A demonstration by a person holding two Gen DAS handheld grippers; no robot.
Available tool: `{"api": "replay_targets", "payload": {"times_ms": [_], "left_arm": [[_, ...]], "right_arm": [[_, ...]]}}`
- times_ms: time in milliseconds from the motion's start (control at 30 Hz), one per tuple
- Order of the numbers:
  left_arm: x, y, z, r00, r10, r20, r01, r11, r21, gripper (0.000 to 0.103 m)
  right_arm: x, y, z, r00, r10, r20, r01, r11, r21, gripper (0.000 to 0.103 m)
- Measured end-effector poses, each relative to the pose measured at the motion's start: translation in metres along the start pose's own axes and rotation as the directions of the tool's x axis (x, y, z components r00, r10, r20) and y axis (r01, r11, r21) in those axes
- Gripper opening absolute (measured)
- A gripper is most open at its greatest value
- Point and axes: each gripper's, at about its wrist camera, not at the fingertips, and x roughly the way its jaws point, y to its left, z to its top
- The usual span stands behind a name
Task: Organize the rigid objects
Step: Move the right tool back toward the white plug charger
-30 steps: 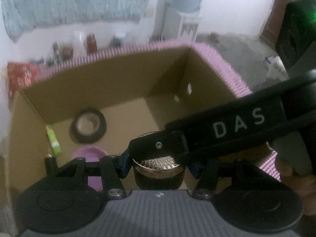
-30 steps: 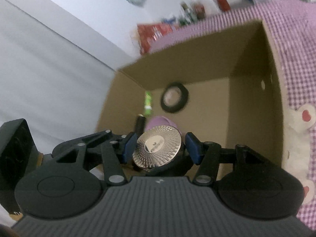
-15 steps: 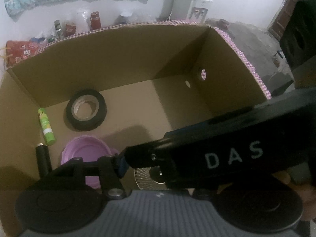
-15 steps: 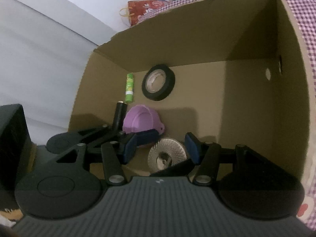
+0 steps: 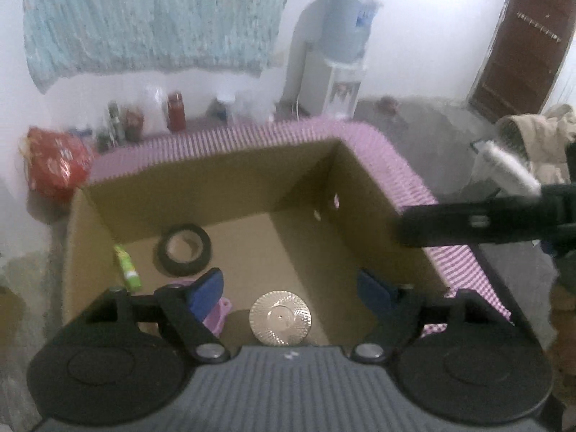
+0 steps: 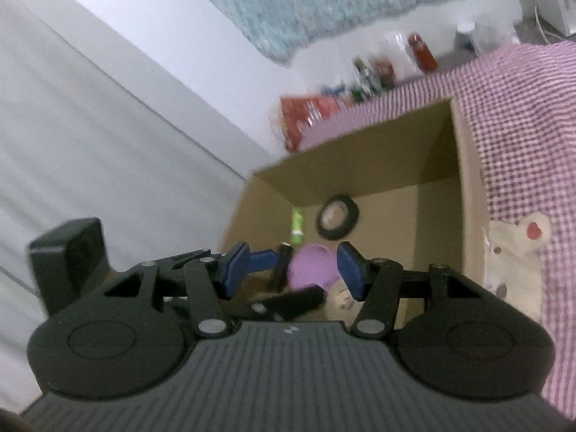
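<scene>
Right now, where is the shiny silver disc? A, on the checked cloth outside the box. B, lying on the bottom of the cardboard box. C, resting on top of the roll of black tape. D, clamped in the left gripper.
B: the silver disc lies flat on the bottom of the cardboard box, below the open left gripper and apart from the roll of black tape.

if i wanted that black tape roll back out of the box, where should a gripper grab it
The black tape roll lies flat on the cardboard box floor near the far wall. Probably best from straight above: one finger down the open centre hole, the other outside, pinching the ring wall on its nearer, freer side.
</scene>
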Motion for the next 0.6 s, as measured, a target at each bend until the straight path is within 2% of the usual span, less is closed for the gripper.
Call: {"api": "replay_targets", "payload": {"times_ms": [133, 267, 500, 600], "left_arm": [[-0.039, -0.007, -0.020, 0.996, 0.006, 0.086, -0.009, 1.000, 0.026, 0.090], [-0.064, -0.021, -0.057, 0.990, -0.021, 0.141, 0.013, 0.999, 0.052, 0.094], [-0.055, -0.045, -0.122, 0.991, -0.019, 0.136, 0.005, 0.994, 0.107, 0.094], [-0.045, -0.057, -0.142, 0.989, 0.009, 0.148, -0.027, 0.992, 0.120, 0.094]], "right_arm": [[-0.050, 0.003, -0.032, 0.995, 0.036, 0.092, -0.037, 0.999, 0.009, 0.054], [-0.063, 0.004, -0.068, 0.995, 0.017, 0.102, -0.017, 1.000, 0.001, 0.055], [-0.019, 0.004, -0.123, 0.997, -0.080, 0.010, 0.080, 0.995, -0.057, 0.055], [0.004, 0.010, -0.136, 0.992, -0.127, -0.027, 0.123, 0.986, -0.113, 0.055]]}}
